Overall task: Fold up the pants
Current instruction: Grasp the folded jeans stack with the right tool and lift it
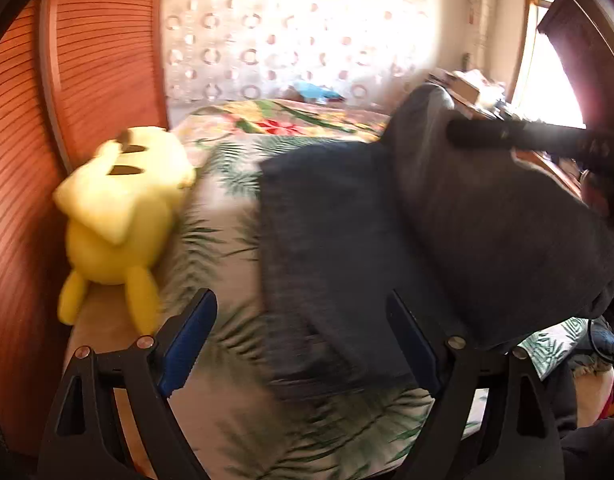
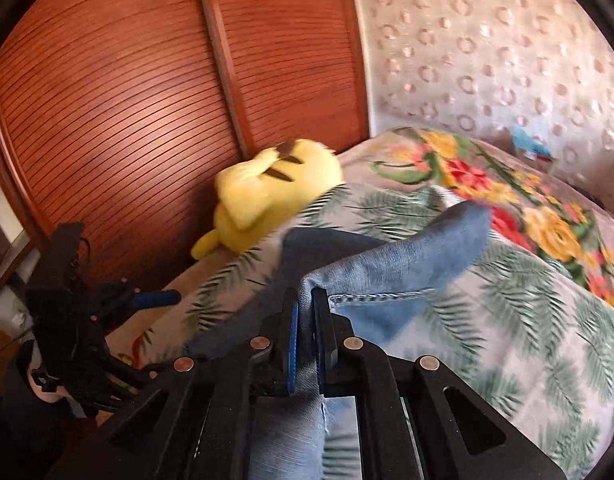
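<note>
Right gripper point(image 2: 305, 304) clamps blue jeans point(image 2: 391, 268), lifted over the palm-print bedspread point(image 2: 527, 320). Left gripper point(image 1: 303, 320) wide, holding nothing. Yellow plush point(image 1: 119, 216) far left.

Motion blur smears the jeans point(image 1: 347, 240) and the plush point(image 1: 123, 208) in the left view. The right gripper point(image 1: 487, 136) hides the desk clutter behind it. The bottom edge cuts off the jeans in the right view.

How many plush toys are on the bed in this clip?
1 clearly: a yellow plush toy at the bed's edge beside the wooden wardrobe doors. A small blue object by the far curtain is too blurred to identify.
</note>
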The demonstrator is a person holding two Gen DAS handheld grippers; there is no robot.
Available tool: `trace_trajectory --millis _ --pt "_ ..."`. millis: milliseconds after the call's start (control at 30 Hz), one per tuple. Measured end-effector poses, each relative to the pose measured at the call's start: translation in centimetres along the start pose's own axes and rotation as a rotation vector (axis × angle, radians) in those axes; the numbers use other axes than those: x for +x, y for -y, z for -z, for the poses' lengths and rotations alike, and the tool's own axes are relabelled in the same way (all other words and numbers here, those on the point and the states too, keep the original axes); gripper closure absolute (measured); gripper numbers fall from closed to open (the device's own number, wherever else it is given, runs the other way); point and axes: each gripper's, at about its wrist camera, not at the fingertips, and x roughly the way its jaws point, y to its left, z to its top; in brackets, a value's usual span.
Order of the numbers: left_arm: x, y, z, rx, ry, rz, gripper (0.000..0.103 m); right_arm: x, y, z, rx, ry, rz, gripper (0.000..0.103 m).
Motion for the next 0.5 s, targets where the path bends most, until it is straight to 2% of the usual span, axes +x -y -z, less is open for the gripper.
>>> trace_trajectory --millis 233,367,500 --pt "-2.1 -5.1 1.4 -0.081 0.014 -0.075 0.016 7.1 -3.5 -0.4 -0.034 -0.074 -0.101 0.096" --pt "-2.4 -6.7 2.1 -0.11 0.008 -0.094 0.016 11.5 -4.2 1.0 -0.048 -0.152 -0.117 0.096" --pt "-2.3 -7.0 2.3 -0.111 0.002 -0.097 0.016 13.0 -3.8 2.3 -0.036 -0.173 -0.111 0.096"
